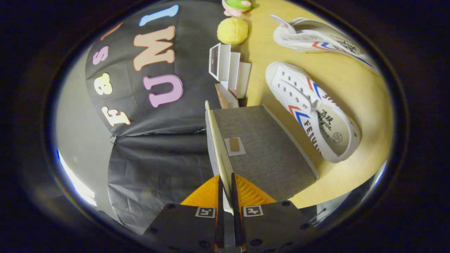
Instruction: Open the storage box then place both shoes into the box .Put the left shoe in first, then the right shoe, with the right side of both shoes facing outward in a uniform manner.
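Observation:
My gripper (pixel 226 180) is shut on the thin cream-edged lid (pixel 215 140) of the grey fabric storage box (pixel 267 154), both fingers pressing its edge. The lid runs straight ahead from the fingertips, seen edge-on. A small brown tab (pixel 234 145) sits on the grey face beside it. On the wooden table (pixel 355 91) beyond the box lie two white shoes with red and blue chevrons. The nearer shoe (pixel 309 109) rests close beside the box with its opening showing. The farther shoe (pixel 316 38) lies apart from it.
A stack of small white and brown booklets (pixel 230 72) stands just past the box's far end. Beyond it are a yellow ball (pixel 232 31) and a green and pink toy (pixel 237 5). The table's edge runs near the box's near corner.

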A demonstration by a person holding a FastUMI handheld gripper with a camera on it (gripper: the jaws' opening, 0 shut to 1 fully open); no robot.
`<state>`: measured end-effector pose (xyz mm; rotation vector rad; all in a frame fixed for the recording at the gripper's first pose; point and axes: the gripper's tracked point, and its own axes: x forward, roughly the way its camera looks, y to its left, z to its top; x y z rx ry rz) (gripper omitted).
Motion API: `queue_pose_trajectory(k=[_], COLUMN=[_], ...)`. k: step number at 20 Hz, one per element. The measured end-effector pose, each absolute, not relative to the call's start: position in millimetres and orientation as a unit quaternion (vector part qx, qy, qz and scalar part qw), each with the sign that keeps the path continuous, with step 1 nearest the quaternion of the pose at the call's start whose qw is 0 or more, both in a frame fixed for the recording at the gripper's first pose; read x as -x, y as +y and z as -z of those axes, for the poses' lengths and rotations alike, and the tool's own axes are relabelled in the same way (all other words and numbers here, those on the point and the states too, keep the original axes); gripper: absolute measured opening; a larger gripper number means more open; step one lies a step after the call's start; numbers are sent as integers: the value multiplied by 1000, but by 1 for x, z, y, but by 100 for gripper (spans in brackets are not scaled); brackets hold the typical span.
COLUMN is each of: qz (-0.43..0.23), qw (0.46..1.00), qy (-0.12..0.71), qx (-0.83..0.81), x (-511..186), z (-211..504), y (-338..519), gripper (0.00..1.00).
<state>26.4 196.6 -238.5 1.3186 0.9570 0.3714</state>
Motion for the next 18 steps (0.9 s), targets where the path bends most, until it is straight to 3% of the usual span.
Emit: queue_pose_trajectory(k=[9, 12, 18], qz=[-250, -283, -372], qw=[706, 731, 727], qy=[385, 396, 417], qx=[-539, -478, -400], x=[-23, -15, 7], z=[161, 143, 116], y=[238, 270, 352], gripper=[11, 10, 11])
